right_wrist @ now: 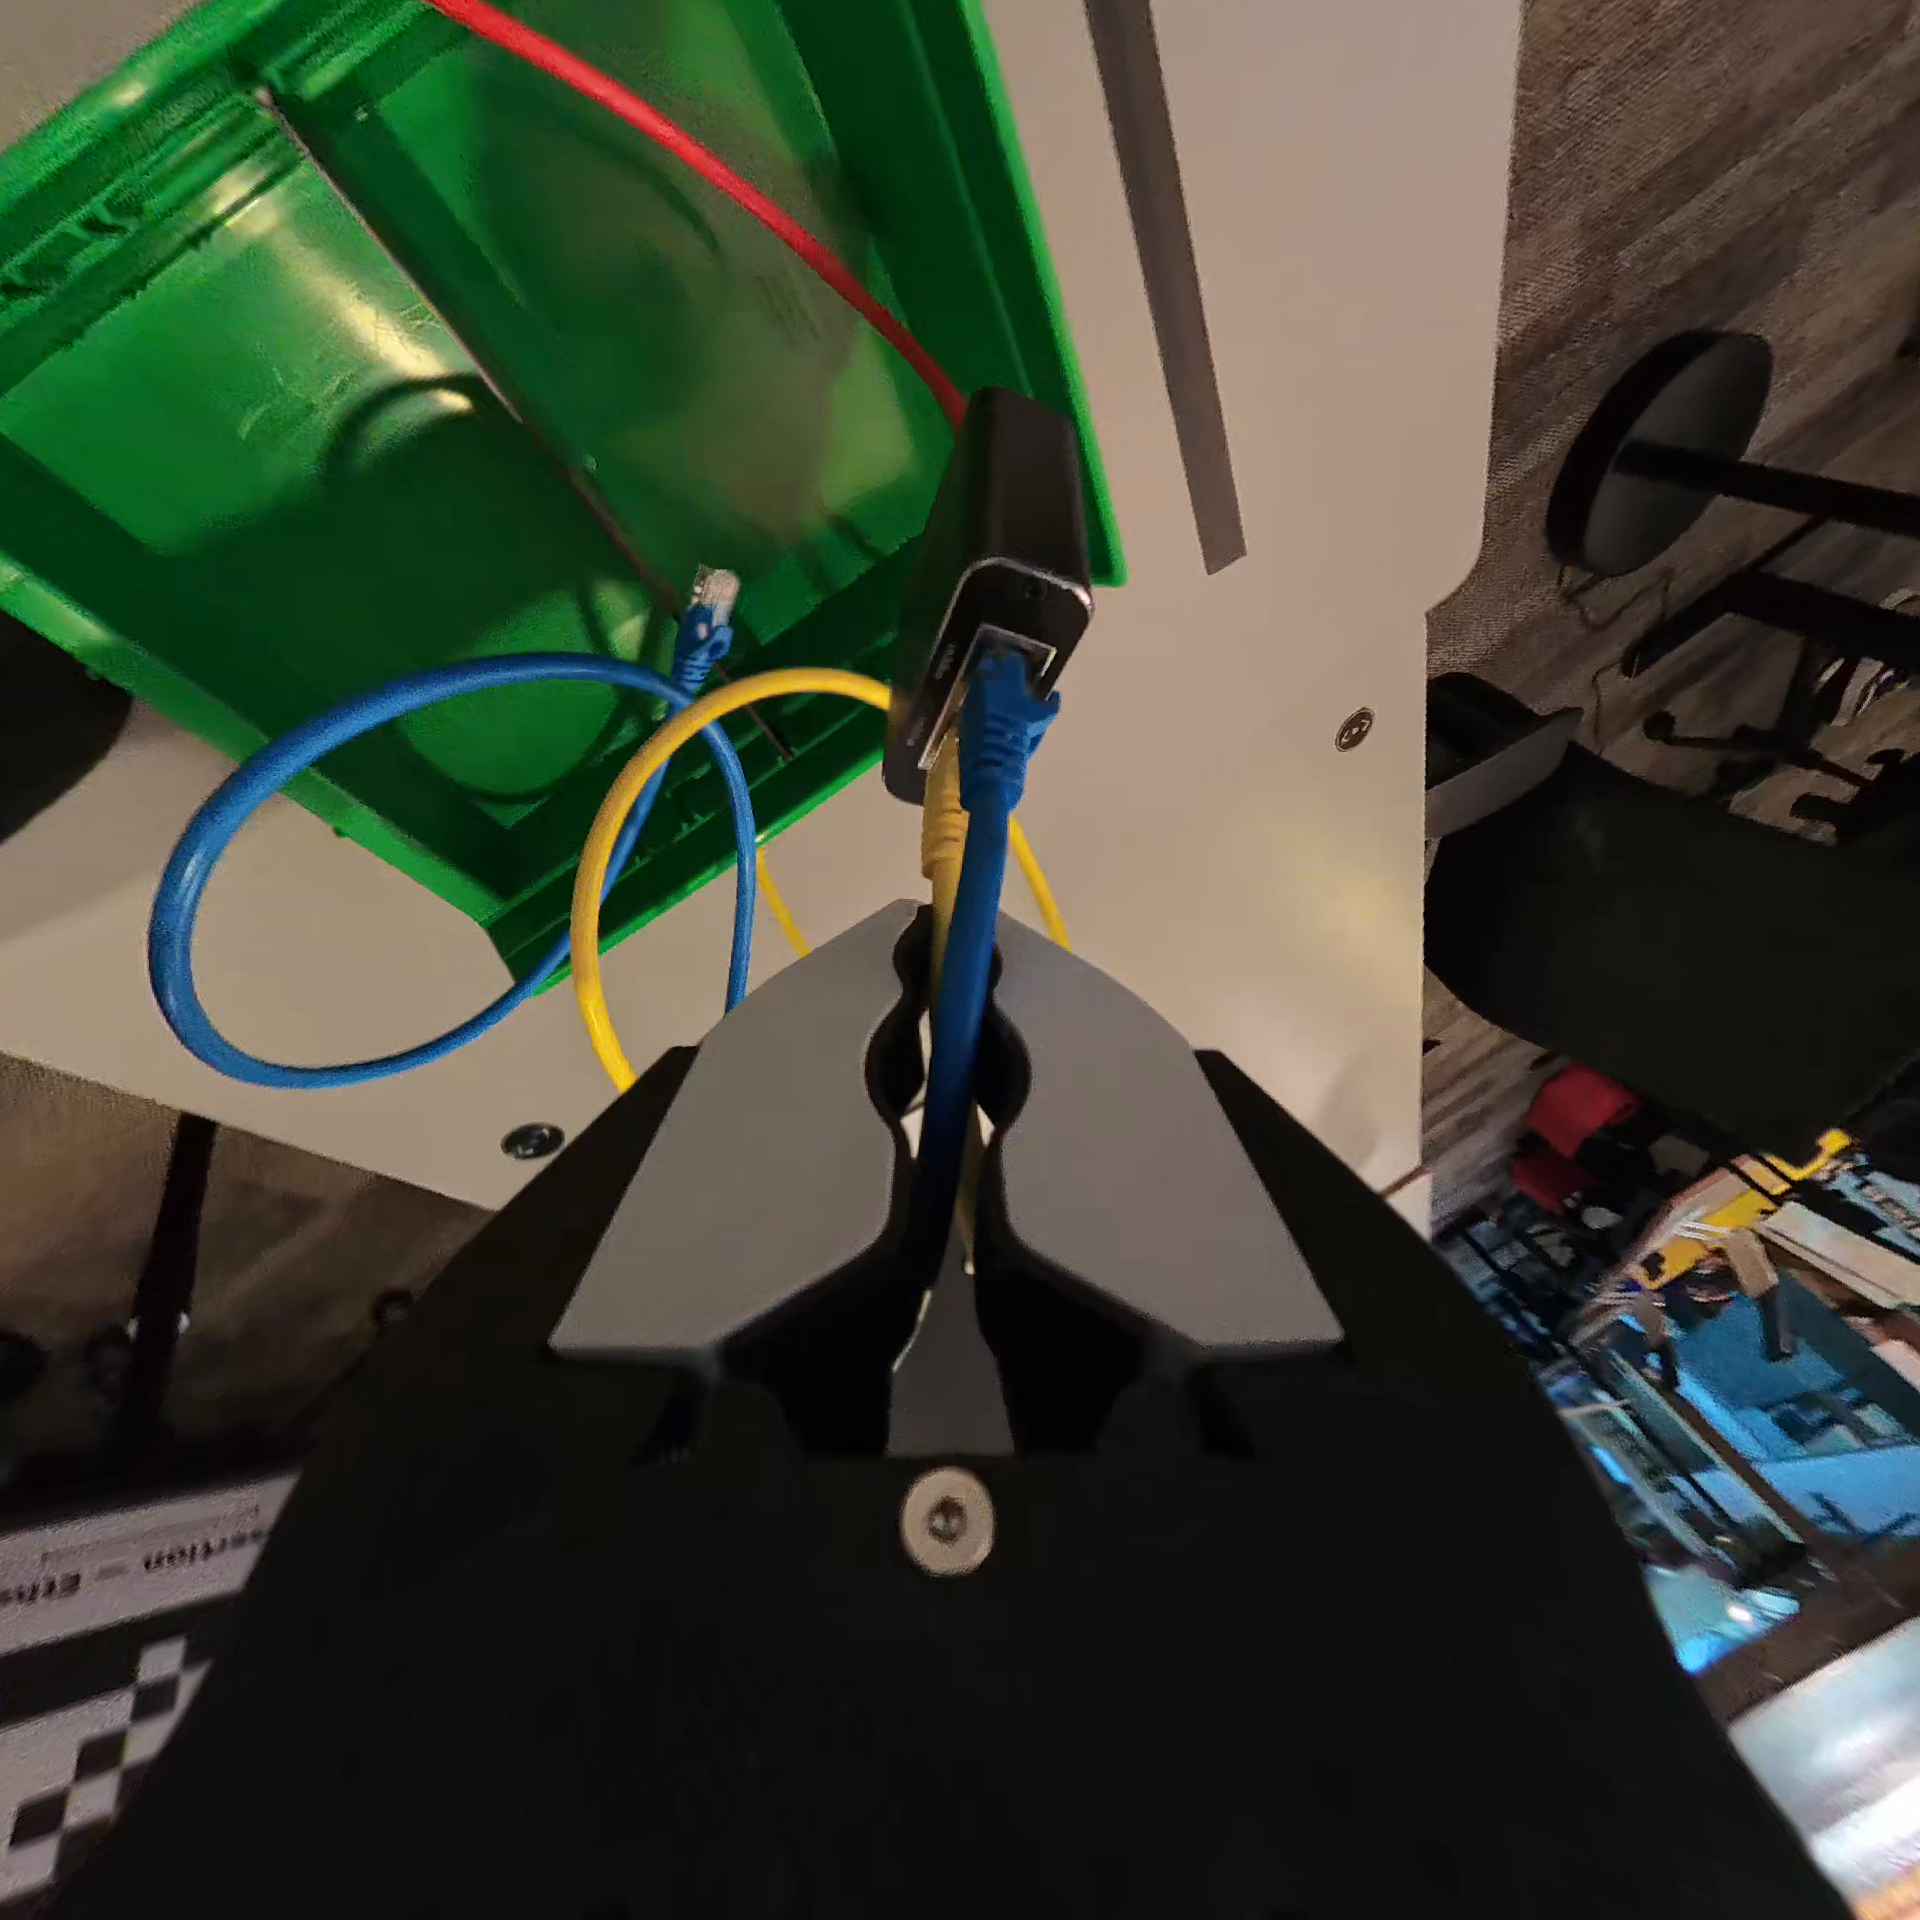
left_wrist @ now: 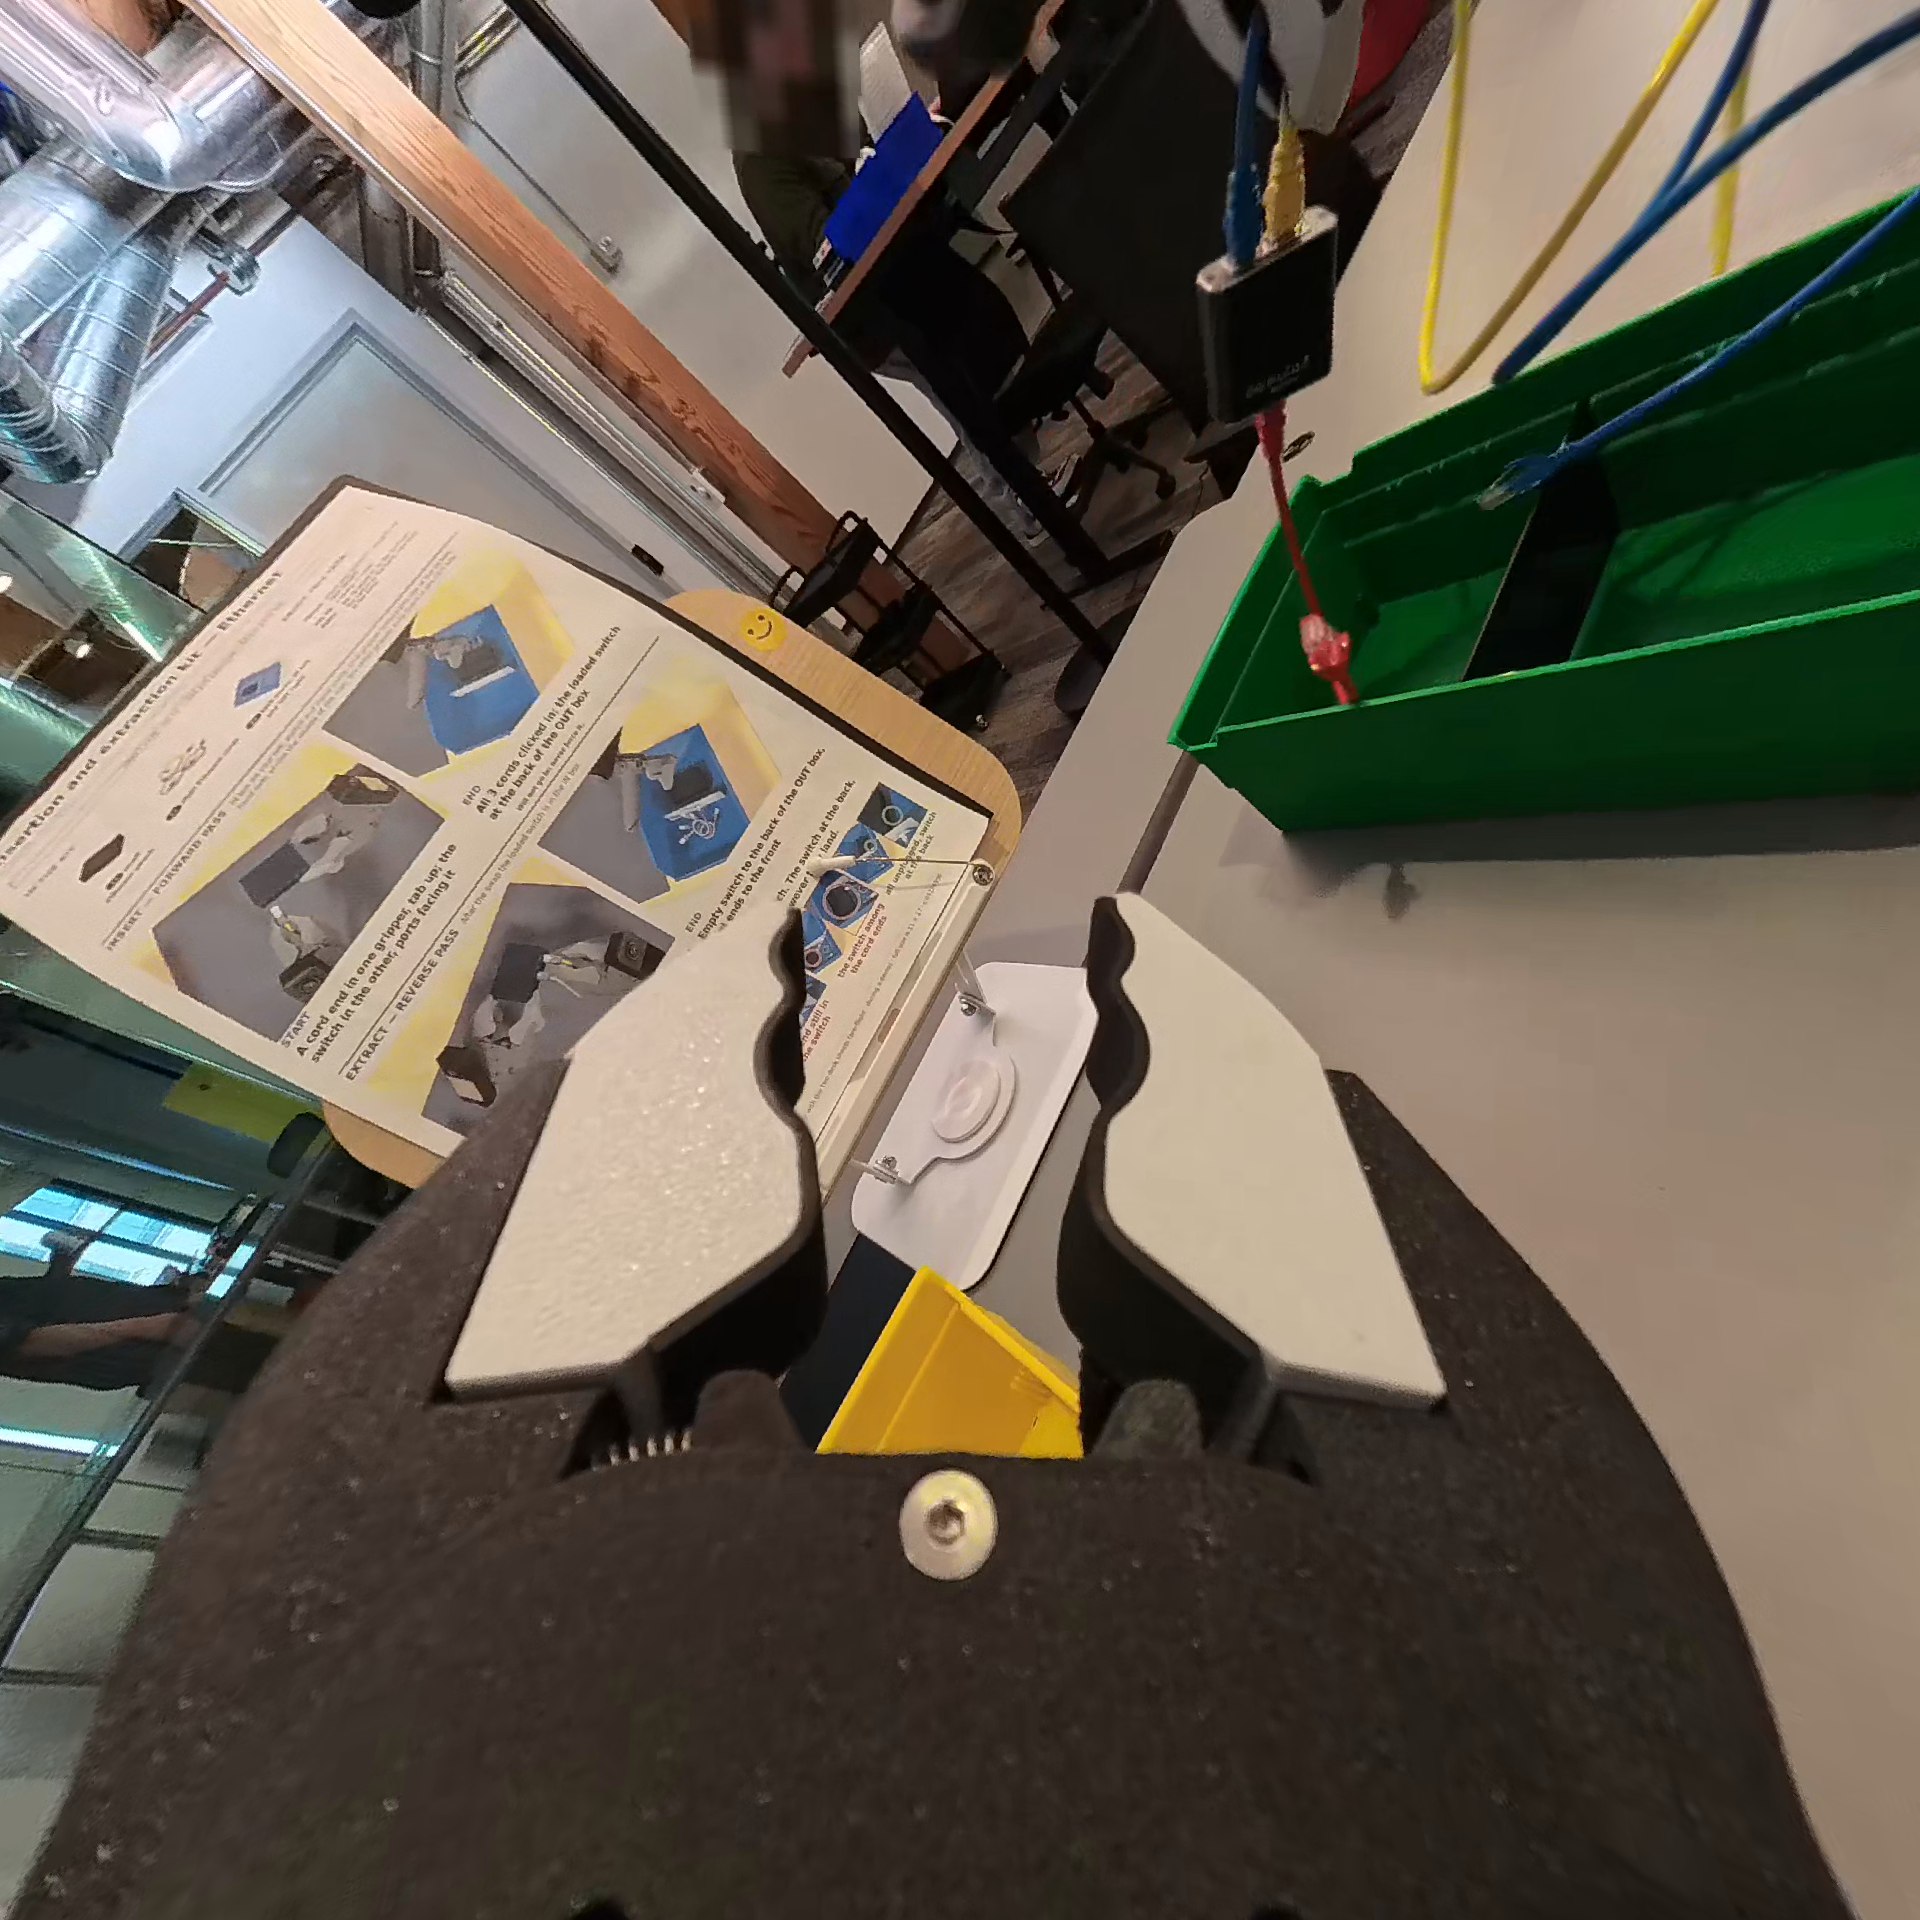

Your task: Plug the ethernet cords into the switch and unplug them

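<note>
The right hand-held gripper (right_wrist: 945, 935) is clamping 2 cords between its fingers, 1 blue cord (right_wrist: 961, 997) and 1 yellow cord (right_wrist: 623, 831), and the black switch (right_wrist: 987, 582) is hanging from them in the air above the near rim of the green bin (right_wrist: 208, 499). The blue cord's plug is sitting in a port on the switch's face, with the yellow plug just below it in the same face. A 3rd cord, the red cord (right_wrist: 727, 177), is running from the far end of the switch across the bin. In the left wrist view its free red plug (left_wrist: 1325, 644) is dangling at the bin's wall. The blue cord's other plug (right_wrist: 712, 613) is hanging free over the bin, and both the blue and yellow cords are looping over the white desk (right_wrist: 1299, 416).

The left hand-held gripper (left_wrist: 945, 925) is standing with its 2 fingers spread apart and gripping nothing, well apart from the switch. Beyond it 1 instruction sheet (left_wrist: 468, 810) is leaning on a wooden board, and 1 yellow bin (left_wrist: 956, 1382) is showing between the fingers.
</note>
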`<act>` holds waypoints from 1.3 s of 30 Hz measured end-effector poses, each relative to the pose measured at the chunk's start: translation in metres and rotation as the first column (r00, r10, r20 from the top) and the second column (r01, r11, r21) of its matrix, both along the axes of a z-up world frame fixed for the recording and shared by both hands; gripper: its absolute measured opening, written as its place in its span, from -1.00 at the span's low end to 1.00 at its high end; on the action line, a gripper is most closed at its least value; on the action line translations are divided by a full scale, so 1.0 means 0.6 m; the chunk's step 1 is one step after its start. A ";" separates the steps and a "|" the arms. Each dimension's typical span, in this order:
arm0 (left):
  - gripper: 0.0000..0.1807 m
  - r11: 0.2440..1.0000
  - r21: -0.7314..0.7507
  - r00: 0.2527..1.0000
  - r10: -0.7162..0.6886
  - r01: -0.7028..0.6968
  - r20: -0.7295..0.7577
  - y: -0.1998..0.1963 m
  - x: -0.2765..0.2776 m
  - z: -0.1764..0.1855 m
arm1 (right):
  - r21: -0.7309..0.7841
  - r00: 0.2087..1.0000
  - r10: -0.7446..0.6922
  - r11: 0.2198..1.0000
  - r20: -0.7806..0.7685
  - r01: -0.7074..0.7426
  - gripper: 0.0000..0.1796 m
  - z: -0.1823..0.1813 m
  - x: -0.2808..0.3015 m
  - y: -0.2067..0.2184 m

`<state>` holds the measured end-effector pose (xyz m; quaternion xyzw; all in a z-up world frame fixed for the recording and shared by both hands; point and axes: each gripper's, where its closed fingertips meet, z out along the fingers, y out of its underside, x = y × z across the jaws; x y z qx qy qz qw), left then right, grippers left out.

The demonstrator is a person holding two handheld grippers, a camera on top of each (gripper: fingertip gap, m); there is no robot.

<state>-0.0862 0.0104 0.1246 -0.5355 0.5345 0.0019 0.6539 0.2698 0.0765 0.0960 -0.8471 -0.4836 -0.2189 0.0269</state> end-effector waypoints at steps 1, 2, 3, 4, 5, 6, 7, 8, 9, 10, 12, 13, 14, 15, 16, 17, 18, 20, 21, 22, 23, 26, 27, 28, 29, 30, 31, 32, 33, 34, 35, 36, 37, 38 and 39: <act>-0.43 1.000 0.000 1.000 0.001 -0.001 -0.003 0.001 0.000 -0.001 | -0.028 1.000 0.020 0.999 0.019 -0.019 -0.94 -0.005 -0.013 0.004; -0.43 1.000 -0.002 1.000 0.002 -0.002 -0.004 0.002 0.001 -0.002 | -0.060 0.999 0.038 0.998 0.032 -0.036 -0.94 -0.010 -0.027 0.007; -0.43 1.000 -0.003 1.000 0.003 -0.003 -0.005 0.003 0.001 -0.003 | -0.092 0.998 0.048 0.995 0.049 -0.043 -0.94 -0.015 -0.041 0.009; -0.43 1.000 -0.005 1.000 0.003 -0.003 -0.006 0.004 0.002 -0.004 | -0.120 0.996 0.060 0.991 0.064 -0.052 -0.94 -0.020 -0.055 0.013; -0.43 1.000 -0.008 1.000 0.002 -0.002 -0.008 0.005 0.002 -0.005 | -0.148 0.995 0.072 0.987 0.073 -0.060 -0.94 -0.025 -0.072 0.016; -0.43 1.000 -0.011 1.000 0.001 -0.001 -0.012 0.006 0.003 -0.007 | -0.166 0.992 0.088 0.983 0.092 -0.072 -0.93 -0.029 -0.087 0.022; -0.44 1.000 -0.013 1.000 0.001 -0.001 -0.015 0.007 0.003 -0.009 | -0.178 0.988 0.108 0.980 0.112 -0.087 -0.93 -0.031 -0.102 0.028; -0.44 1.000 -0.015 1.000 0.001 -0.002 -0.017 0.008 0.004 -0.010 | -0.191 0.984 0.124 0.977 0.127 -0.098 -0.93 -0.033 -0.119 0.034; -0.44 1.000 -0.018 1.000 0.001 -0.001 -0.018 0.009 0.004 -0.012 | -0.207 0.982 0.131 0.973 0.138 -0.101 -0.93 -0.035 -0.135 0.039; -0.44 1.000 -0.020 1.000 0.001 -0.001 -0.017 0.010 0.004 -0.012 | -0.225 0.981 0.133 0.969 0.143 -0.098 -0.93 -0.038 -0.151 0.042; -0.44 1.000 -0.021 1.000 0.001 -0.001 -0.012 0.011 0.003 -0.011 | -0.252 0.988 0.117 0.964 0.104 -0.088 -0.93 -0.047 -0.177 0.049; -0.44 1.000 -0.021 1.000 -0.001 0.001 -0.007 0.011 0.002 -0.010 | -0.261 0.992 0.091 0.963 0.087 -0.065 -0.92 -0.054 -0.182 0.053; -0.44 1.000 -0.021 1.000 -0.004 0.004 0.000 0.010 0.000 -0.008 | -0.273 0.995 0.069 0.961 0.076 -0.046 -0.92 -0.062 -0.183 0.056; -0.44 1.000 -0.020 1.000 -0.008 0.008 0.008 0.009 -0.002 -0.005 | -0.282 0.995 0.070 0.958 0.066 -0.048 -0.92 -0.072 -0.182 0.059; -0.44 1.000 -0.019 1.000 -0.012 0.012 0.017 0.007 -0.004 -0.002 | -0.292 0.997 0.070 0.955 0.043 -0.055 -0.92 -0.084 -0.181 0.060; -0.45 1.000 -0.019 1.000 -0.015 0.016 0.026 0.006 -0.006 0.001 | -0.312 0.999 0.054 0.949 0.003 -0.050 -0.92 -0.098 -0.181 0.057; -0.45 1.000 -0.019 0.999 -0.019 0.020 0.035 0.005 -0.008 0.004 | -0.312 0.998 0.043 0.949 -0.035 -0.052 -0.92 -0.110 -0.180 0.058; -0.45 0.999 -0.019 0.998 -0.026 0.027 0.050 0.005 -0.011 0.008 | -0.298 0.992 0.003 0.954 -0.128 -0.042 -0.92 -0.129 -0.178 0.063; -0.45 0.999 -0.020 0.998 -0.028 0.029 0.055 0.005 -0.012 0.010 | -0.306 0.983 -0.038 0.952 -0.181 -0.019 -0.91 -0.138 -0.178 0.060; -0.45 0.999 -0.022 0.998 -0.029 0.030 0.059 0.006 -0.013 0.010 | -0.312 0.973 -0.081 0.950 -0.218 0.009 -0.91 -0.148 -0.175 0.058; -0.46 0.999 -0.024 0.998 -0.030 0.032 0.060 0.007 -0.013 0.010 | -0.314 0.966 -0.102 0.949 -0.237 0.023 -0.91 -0.156 -0.169 0.057; -0.46 0.999 -0.023 0.998 -0.034 0.035 0.059 0.007 -0.011 0.009 | -0.329 0.966 -0.094 0.944 -0.242 0.010 -0.90 -0.179 -0.145 0.042; -0.46 0.999 -0.023 0.998 -0.036 0.037 0.058 0.007 -0.010 0.009 | -0.332 0.970 -0.099 0.943 -0.221 0.021 -0.90 -0.187 -0.130 0.038; -0.46 0.999 -0.023 0.998 -0.039 0.040 0.058 0.007 -0.008 0.009 | -0.330 0.976 -0.107 0.943 -0.192 0.039 -0.91 -0.194 -0.113 0.036; -0.46 0.999 -0.023 0.998 -0.042 0.043 0.056 0.006 -0.007 0.008 | -0.330 0.979 -0.119 0.942 -0.165 0.059 -0.92 -0.203 -0.097 0.033; -0.46 0.999 -0.023 0.998 -0.046 0.047 0.052 0.005 -0.004 0.007 | -0.338 0.980 -0.134 0.938 -0.148 0.077 -0.93 -0.212 -0.083 0.028; -0.46 0.999 -0.023 0.998 -0.048 0.049 0.047 0.005 -0.002 0.006 | -0.349 0.980 -0.145 0.933 -0.135 0.089 -0.94 -0.224 -0.072 0.022; -0.46 0.999 -0.023 0.998 -0.046 0.047 0.042 0.005 0.000 0.004 | -0.351 0.983 -0.139 0.932 -0.116 0.090 -0.94 -0.235 -0.062 0.018; -0.46 0.999 -0.023 0.998 -0.045 0.046 0.036 0.005 0.002 0.002 | -0.345 0.988 -0.121 0.935 -0.092 0.082 -0.95 -0.246 -0.051 0.018; -0.46 0.999 -0.025 0.999 -0.046 0.047 0.029 0.005 0.004 0.000 | -0.340 0.992 -0.102 0.938 -0.078 0.070 -0.95 -0.255 -0.044 0.016; -0.46 0.999 -0.026 0.999 -0.045 0.046 0.022 0.006 0.006 -0.003 | -0.336 0.993 -0.092 0.940 -0.079 0.060 -0.94 -0.261 -0.042 0.015; -0.46 0.999 -0.025 0.999 -0.043 0.044 0.017 0.006 0.008 -0.005 | -0.327 0.992 -0.088 0.944 -0.092 0.054 -0.92 -0.264 -0.042 0.016; -0.46 0.999 -0.024 0.999 -0.041 0.041 0.014 0.007 0.009 -0.006 | -0.306 0.989 -0.095 0.950 -0.117 0.055 -0.89 -0.265 -0.047 0.020; -0.46 0.999 -0.025 0.999 -0.040 0.040 0.010 0.007 0.010 -0.007 | -0.277 0.983 -0.102 0.959 -0.152 0.057 -0.85 -0.260 -0.053 0.025; -0.46 0.999 -0.027 0.999 -0.039 0.039 0.006 0.007 0.011 -0.009 | -0.246 0.980 -0.102 0.967 -0.170 0.057 -0.84 -0.252 -0.056 0.030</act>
